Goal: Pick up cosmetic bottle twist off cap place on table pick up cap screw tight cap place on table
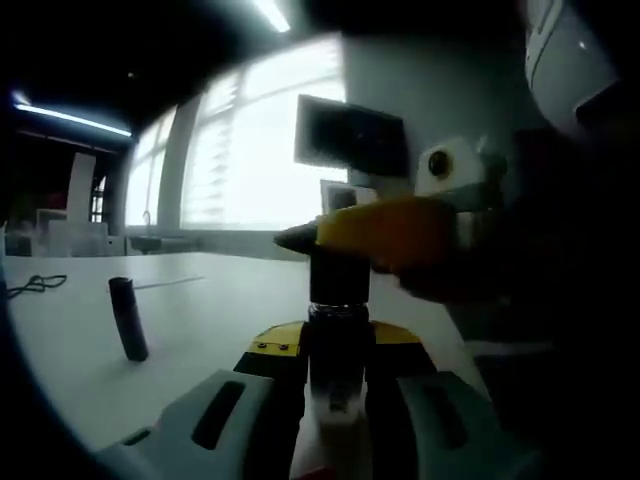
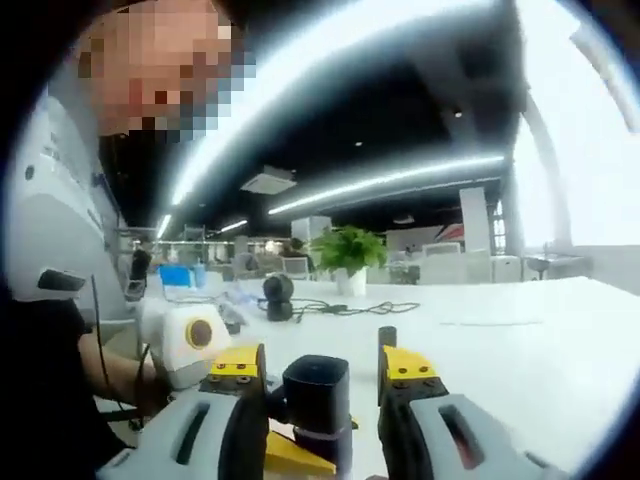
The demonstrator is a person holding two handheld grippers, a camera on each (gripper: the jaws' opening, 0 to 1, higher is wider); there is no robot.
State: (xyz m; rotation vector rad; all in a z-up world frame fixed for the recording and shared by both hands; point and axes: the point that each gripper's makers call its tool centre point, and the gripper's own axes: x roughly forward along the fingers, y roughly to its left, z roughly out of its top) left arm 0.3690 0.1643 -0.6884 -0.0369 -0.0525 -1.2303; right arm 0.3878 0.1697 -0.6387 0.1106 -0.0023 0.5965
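Cap being turned on the bottle, held above the table (image 1: 200, 300).
Left claw (image 1: 338, 385) clamps the bottle (image 1: 338, 345) upright; right claw (image 2: 322, 400) grips the cap (image 2: 316, 395). Keep both coaxial while turning; a dark tube (image 1: 127, 318) stands nearby.

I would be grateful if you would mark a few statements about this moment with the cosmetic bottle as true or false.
1. The left gripper holds the bottle upright between its jaws. True.
2. The right gripper is far from the bottle. False: its jaws sit either side of the dark cap.
3. A dark cylinder stands on the white table. True.
4. The bottle lies flat on the table. False: it is held up above it.
5. A potted plant stands on the far table. True.
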